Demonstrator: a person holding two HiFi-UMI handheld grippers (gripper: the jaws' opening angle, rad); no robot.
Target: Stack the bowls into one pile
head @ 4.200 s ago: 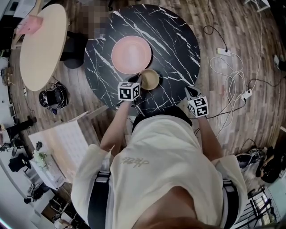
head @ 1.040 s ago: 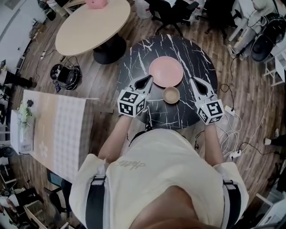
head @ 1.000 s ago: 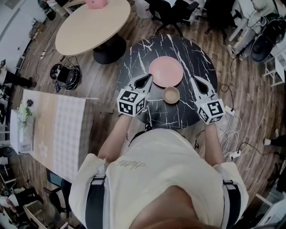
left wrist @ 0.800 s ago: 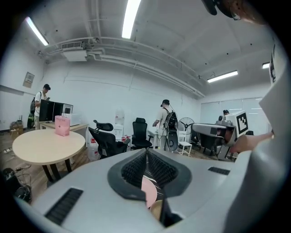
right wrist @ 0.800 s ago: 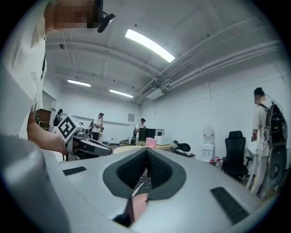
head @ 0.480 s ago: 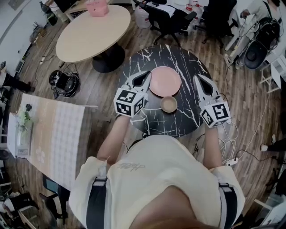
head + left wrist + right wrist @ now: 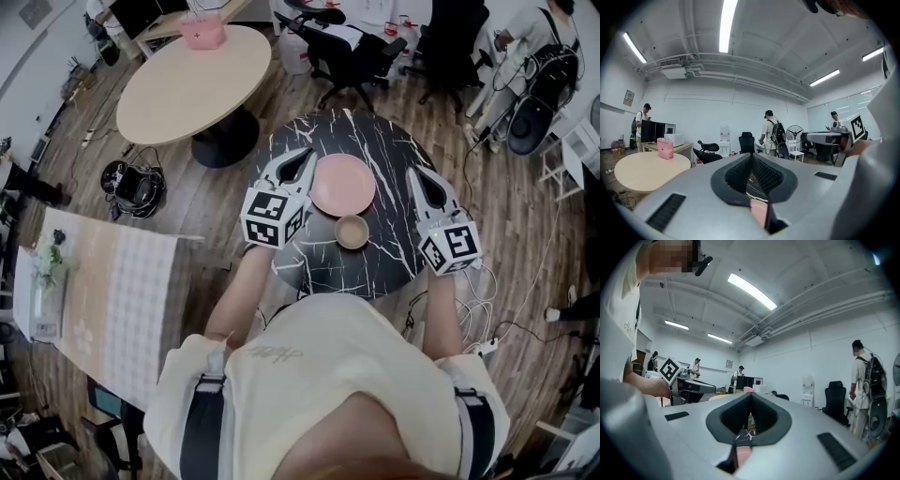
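Note:
On the round black marble table (image 7: 375, 141) a wide pink bowl (image 7: 343, 184) lies toward the far side. A smaller tan bowl (image 7: 352, 231) sits just in front of it, apart from it. My left gripper (image 7: 305, 156) is held up level to the left of the pink bowl, shut with nothing in it. My right gripper (image 7: 415, 177) is held up level at the right of both bowls, shut and empty too. In the left gripper view the jaws (image 7: 751, 157) meet at their tips, and a sliver of pink bowl (image 7: 759, 212) shows below them. The right gripper view shows its jaws (image 7: 751, 397) touching.
A round beige table (image 7: 192, 82) with a pink bag (image 7: 196, 31) stands at the back left. Office chairs (image 7: 352, 47) and people stand beyond the black table. Cables and a power strip (image 7: 485, 349) lie on the wood floor at the right. A patterned mat (image 7: 112, 291) lies at the left.
Both grippers have risen well above the table and stay shut. The head view has pulled back, so the table and the two bowls look smaller. The bowls have not moved.

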